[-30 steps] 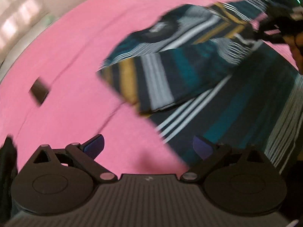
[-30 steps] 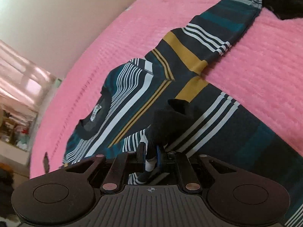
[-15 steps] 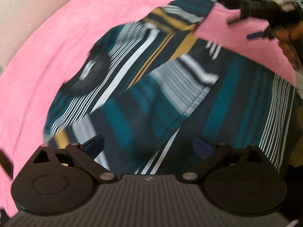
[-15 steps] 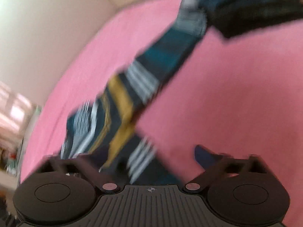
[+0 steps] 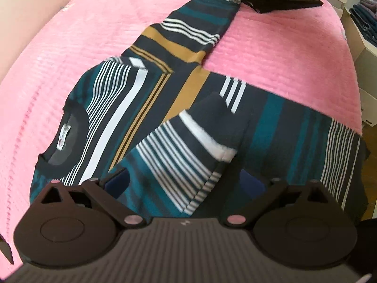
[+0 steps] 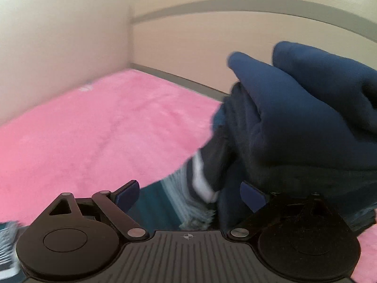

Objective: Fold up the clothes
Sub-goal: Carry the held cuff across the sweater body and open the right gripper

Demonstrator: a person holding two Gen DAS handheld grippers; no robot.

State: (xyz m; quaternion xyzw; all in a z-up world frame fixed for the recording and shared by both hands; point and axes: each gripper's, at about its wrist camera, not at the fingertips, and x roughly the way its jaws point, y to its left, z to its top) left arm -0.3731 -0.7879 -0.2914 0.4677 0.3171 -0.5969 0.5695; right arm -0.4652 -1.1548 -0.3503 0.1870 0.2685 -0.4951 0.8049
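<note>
A: Left gripper (image 5: 185, 182), jaws spread, empty. The striped sweater (image 5: 146, 108) lies flat on the pink bed cover (image 5: 70, 47); its folded-in sleeve (image 5: 188, 146) sits between those jaws.

B: Handling?

A: Soft knit, light, limp, I'd judge; pinch the ribbed cuff.

B: Right gripper (image 6: 189, 194)?

A: Jaws apart, the far cuff (image 6: 200, 184) between them, ungripped. Dark blue clothes (image 6: 306, 108) bunched just beyond.

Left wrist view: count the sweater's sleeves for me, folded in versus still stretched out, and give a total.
Sleeves folded across the striped sweater: 1
Sleeves still stretched out on the pink bedcover: 1
Total: 2
</note>
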